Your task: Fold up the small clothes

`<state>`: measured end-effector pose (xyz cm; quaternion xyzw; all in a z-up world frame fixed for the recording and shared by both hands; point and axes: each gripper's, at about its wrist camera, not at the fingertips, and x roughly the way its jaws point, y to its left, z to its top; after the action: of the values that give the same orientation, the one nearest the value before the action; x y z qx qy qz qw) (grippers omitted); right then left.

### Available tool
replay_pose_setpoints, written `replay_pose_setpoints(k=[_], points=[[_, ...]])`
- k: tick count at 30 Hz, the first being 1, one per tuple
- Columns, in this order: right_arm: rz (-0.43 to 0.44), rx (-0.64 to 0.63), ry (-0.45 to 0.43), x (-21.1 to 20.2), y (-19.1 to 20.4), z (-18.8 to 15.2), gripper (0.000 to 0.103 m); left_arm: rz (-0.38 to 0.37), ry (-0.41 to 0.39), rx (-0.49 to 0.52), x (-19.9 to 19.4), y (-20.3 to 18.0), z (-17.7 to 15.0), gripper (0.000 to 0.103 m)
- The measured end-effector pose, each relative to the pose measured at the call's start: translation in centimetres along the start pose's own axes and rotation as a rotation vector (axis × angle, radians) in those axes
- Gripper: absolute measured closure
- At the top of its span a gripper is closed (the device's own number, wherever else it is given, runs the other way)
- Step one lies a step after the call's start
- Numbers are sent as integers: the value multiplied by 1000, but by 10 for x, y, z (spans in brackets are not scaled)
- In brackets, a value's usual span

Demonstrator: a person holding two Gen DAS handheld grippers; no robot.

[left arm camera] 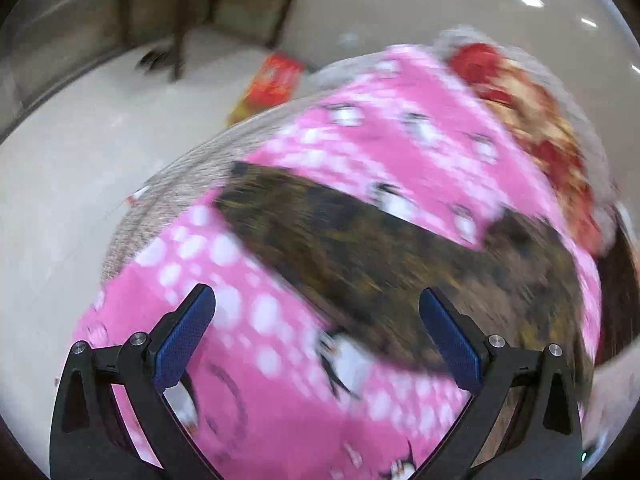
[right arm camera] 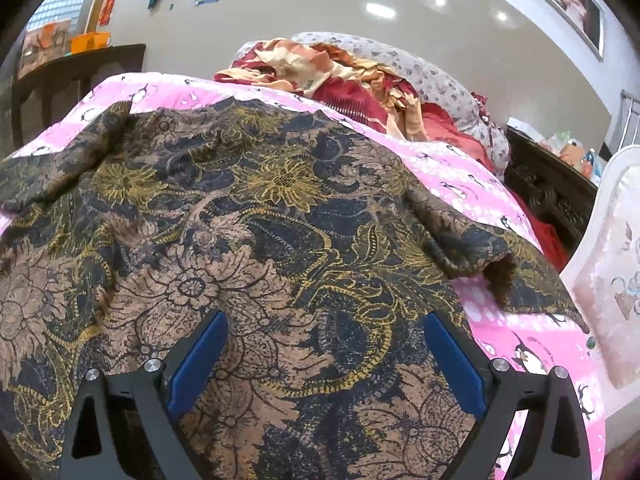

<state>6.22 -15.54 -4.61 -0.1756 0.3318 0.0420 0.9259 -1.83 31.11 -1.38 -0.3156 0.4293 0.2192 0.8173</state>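
A dark batik-patterned garment, brown with navy and gold flowers, is lying spread across a pink penguin-print bedsheet on a bed. The right gripper is hovering low over the garment's near part, its blue-padded jaws standing wide apart and holding nothing. The left gripper is hanging over the pink sheet at the garment's edge, jaws likewise spread wide and empty; that view is smeared with blur, so fine detail is lost. One sleeve is lying bunched and partly rolled over on the right side. A heap of red and cream clothes is sitting at the far end against a grey patterned pillow. Likely trouble: closing on the garment could pinch the bedsheet beneath and drag it along, and the bunched sleeve could get folded in crooked. Small writing beside a penguin on the sheet is too tiny to read; no brand is legible.
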Motion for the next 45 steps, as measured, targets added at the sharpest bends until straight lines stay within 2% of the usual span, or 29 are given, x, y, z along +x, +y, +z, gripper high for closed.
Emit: replay_pose_setpoints(k=[2, 4, 6, 7, 8, 9, 11, 13, 14, 15, 18, 20, 23, 24, 26, 31, 33, 36, 38, 39, 40, 41, 42, 45], points=[[-3, -15, 5, 1, 3, 0, 5, -19, 77, -44, 23, 2, 10, 1], [-6, -27, 7, 1, 6, 0, 5, 3, 67, -54, 31, 1, 15, 6], [-7, -31, 10, 2, 7, 0, 5, 61, -8, -52, 27, 0, 16, 33], [-5, -32, 14, 2, 8, 0, 5, 64, -21, -69, 28, 2, 16, 44], [0, -31, 19, 3, 8, 0, 5, 70, -21, -97, 29, 8, 15, 72], [4, -26, 27, 5, 8, 1, 5, 85, -8, -127, 32, 16, 15, 85], [11, -16, 35, 7, 6, 1, 5, 79, -28, -160, 28, 26, 16, 95], [17, -7, 39, 7, 6, 1, 5, 91, -109, -159, 5, 30, 26, 97], [17, -2, 38, 7, 5, 1, 5, 111, -181, -149, -13, 32, 37, 97], [19, 2, 37, 7, 4, 1, 5, 134, -272, -141, -38, 35, 56, 98], [23, 8, 40, 8, 4, 1, 5, 140, -399, -149, -81, 44, 101, 98], [21, 9, 41, 8, 5, 1, 5, 107, -433, -104, -96, 38, 120, 98], [22, 13, 41, 9, 5, 2, 5, 23, -451, 69, -102, -4, 123, 98], [26, 17, 43, 10, 4, 2, 5, -26, -449, 141, -99, -30, 117, 98], [33, 27, 47, 10, 3, 1, 5, -120, -427, 215, -89, -68, 106, 98], [59, 75, 48, 11, -6, 0, 5, -372, -291, 421, -31, -211, 51, 98], [67, 106, 46, 10, -12, -1, 5, -452, -219, 533, -3, -274, 10, 98], [79, 166, 50, 10, -21, -3, 5, -504, -136, 700, 35, -341, -57, 98], [90, 205, 59, 12, -28, -4, 5, -519, -33, 770, 64, -370, -92, 97], [96, 227, 66, 13, -31, -5, 5, -487, 34, 813, 81, -379, -110, 96], [102, 242, 72, 14, -33, -5, 5, -445, 66, 838, 89, -379, -123, 96], [112, 258, 76, 15, -36, -6, 5, -414, 85, 850, 95, -378, -132, 96], [119, 270, 77, 16, -38, -6, 5, -418, 101, 845, 95, -372, -136, 96], [112, 291, 81, 13, -42, -5, 5, -481, 123, 831, 75, -346, -133, 96]])
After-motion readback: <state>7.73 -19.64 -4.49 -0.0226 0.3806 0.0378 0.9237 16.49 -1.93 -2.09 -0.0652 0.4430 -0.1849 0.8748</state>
